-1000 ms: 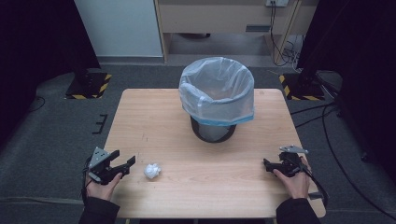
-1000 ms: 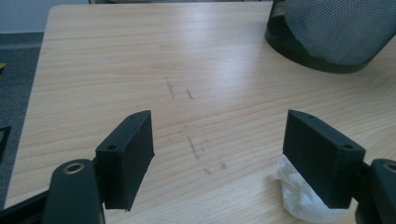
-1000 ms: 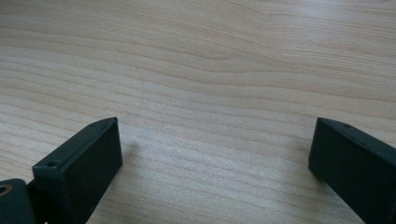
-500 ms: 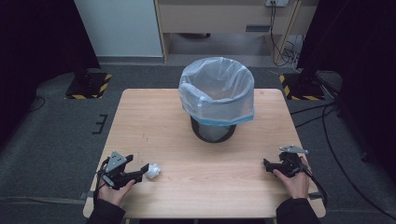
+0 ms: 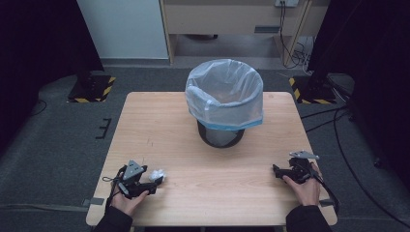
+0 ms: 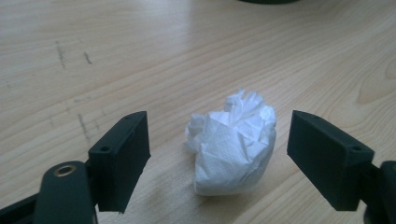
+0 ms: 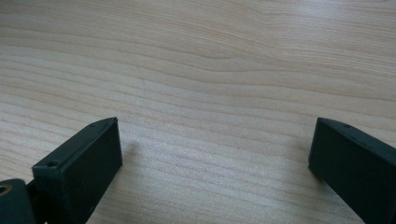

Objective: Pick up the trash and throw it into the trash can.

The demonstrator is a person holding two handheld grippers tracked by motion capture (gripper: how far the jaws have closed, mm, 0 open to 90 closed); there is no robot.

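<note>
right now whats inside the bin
The bin holds a clear bag folded over its rim; the part of the inside in view looks empty. The bottom is hidden by the bag's near wall.

Table (image 5: 183, 121) evenly lit from above; surroundings dark; soft shadows; close views sharp, slightly grainy.

table (image 5: 203, 203): light wood grain, smooth, faint sheen, a few dark scuffs | crumpled tissue (image 6: 232, 142): white paper, creased, matt | left gripper (image 6: 217, 156): matt black plastic jaws | bin liner (image 5: 225, 92): thin translucent plastic, wrinkled, was seen over a dark bin (image 5: 220, 137)
</note>
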